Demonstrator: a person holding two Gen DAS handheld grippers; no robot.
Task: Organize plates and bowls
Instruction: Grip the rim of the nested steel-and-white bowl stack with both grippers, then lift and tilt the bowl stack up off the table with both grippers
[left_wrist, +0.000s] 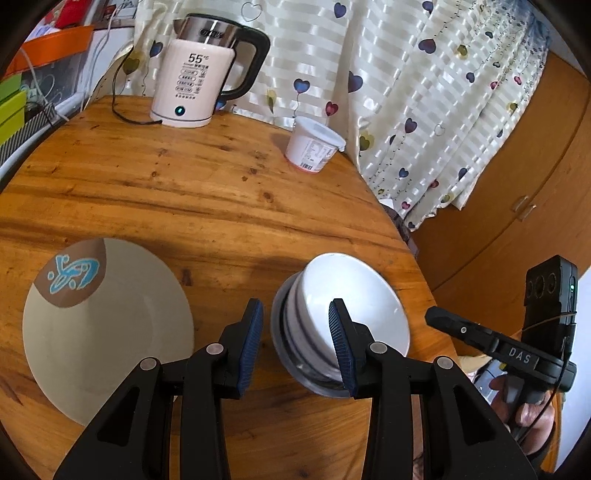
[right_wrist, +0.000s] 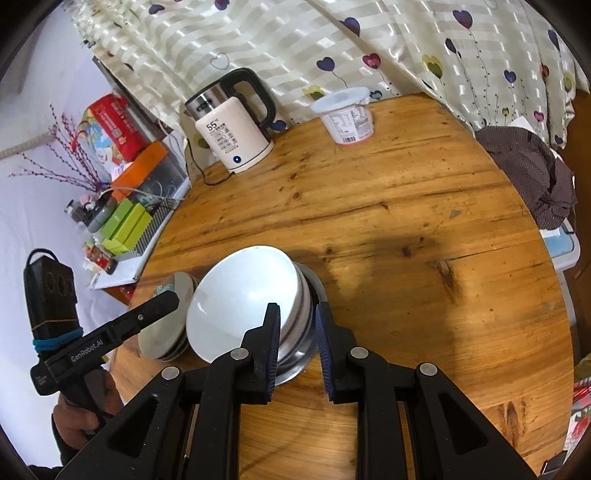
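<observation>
Holding both grippers parted and empty, we keep the left gripper (left_wrist: 295, 325) and right gripper (right_wrist: 297, 332) over a glossy white bowl (left_wrist: 354, 306) nested in a steel bowl (left_wrist: 295, 365). Beside it on the round wooden tabletop (left_wrist: 184, 192) lies a cream plate (left_wrist: 110, 325); farther back stand a lidded plastic tub (left_wrist: 312, 146) and a kettle (left_wrist: 199, 74).

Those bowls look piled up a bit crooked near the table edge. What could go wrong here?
1. The white bowl sits tilted on the bowl stack; a nudge from either open gripper might slide it off.
2. The stack stands near the table edge, so a slip could send bowls to the floor.
3. The plate lies close by; a swinging gripper could knock it.
</observation>
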